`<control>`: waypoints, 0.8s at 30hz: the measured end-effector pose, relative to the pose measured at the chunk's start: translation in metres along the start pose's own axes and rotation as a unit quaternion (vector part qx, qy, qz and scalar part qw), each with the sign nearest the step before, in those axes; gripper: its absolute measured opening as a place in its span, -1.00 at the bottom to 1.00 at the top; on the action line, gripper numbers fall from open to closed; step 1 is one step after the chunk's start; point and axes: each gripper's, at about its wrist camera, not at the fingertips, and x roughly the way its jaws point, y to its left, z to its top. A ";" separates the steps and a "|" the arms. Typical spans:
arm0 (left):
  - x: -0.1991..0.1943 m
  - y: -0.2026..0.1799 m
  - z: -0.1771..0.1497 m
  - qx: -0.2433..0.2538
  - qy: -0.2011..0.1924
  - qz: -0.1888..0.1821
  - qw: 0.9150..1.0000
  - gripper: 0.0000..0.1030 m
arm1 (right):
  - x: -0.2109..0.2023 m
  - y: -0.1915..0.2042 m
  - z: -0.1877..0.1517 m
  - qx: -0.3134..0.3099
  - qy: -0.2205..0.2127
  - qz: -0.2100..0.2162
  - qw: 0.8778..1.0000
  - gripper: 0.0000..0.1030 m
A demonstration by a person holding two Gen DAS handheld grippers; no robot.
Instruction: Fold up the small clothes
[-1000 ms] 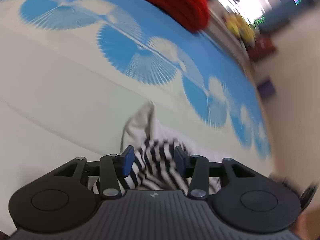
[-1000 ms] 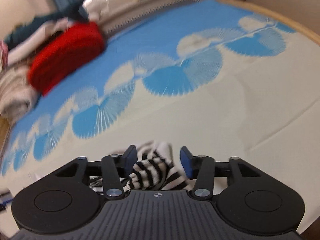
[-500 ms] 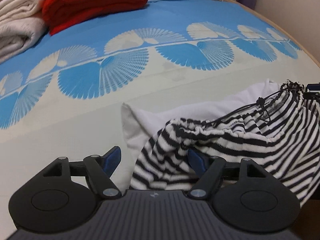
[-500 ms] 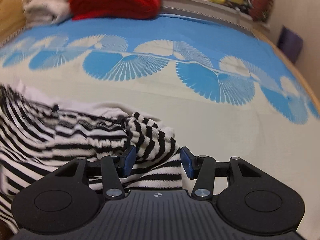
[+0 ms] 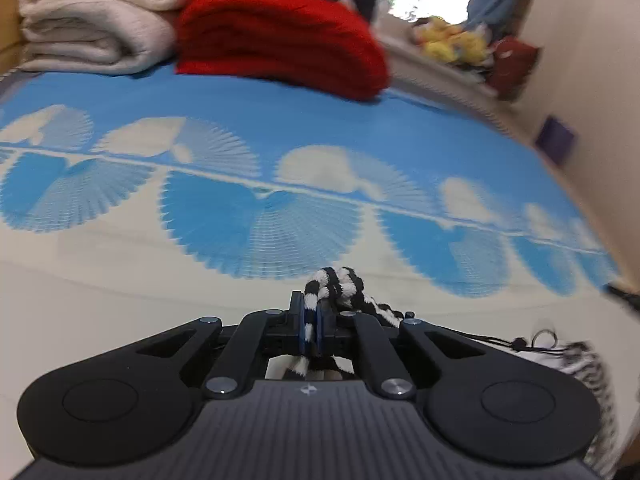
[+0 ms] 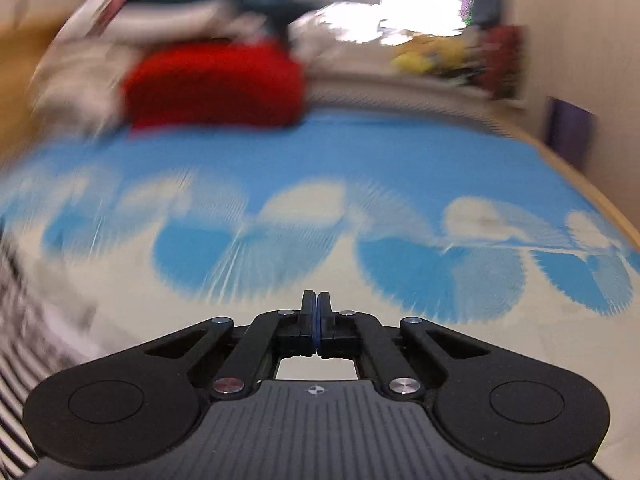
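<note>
On the blue-and-cream bedspread (image 5: 280, 120), the striped garment (image 5: 340, 284) is now pinched in the left gripper (image 5: 310, 320), whose jaws have just been closing on a bunched edge. The right gripper (image 6: 316, 320) has just been closing too, but nothing is seen between its pads, so its grasp seems missed; the cloth trails at that view's left edge.

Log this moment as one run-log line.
left gripper: just closed on striped garment | right gripper: just closed, nothing visible between pads | surface: bedspread
</note>
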 end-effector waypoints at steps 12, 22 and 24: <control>0.042 0.010 -0.007 0.014 0.125 0.023 0.992 0.00 | -0.006 0.006 -0.009 -0.082 0.125 0.172 0.974 -0.01; 0.037 0.005 -0.008 0.022 0.125 0.017 0.992 0.00 | 0.009 0.023 -0.044 -0.184 0.183 0.137 0.956 -0.03; 0.039 0.001 -0.009 0.030 0.123 0.020 0.992 -0.03 | 0.014 0.030 -0.045 -0.198 0.182 0.127 0.955 -0.24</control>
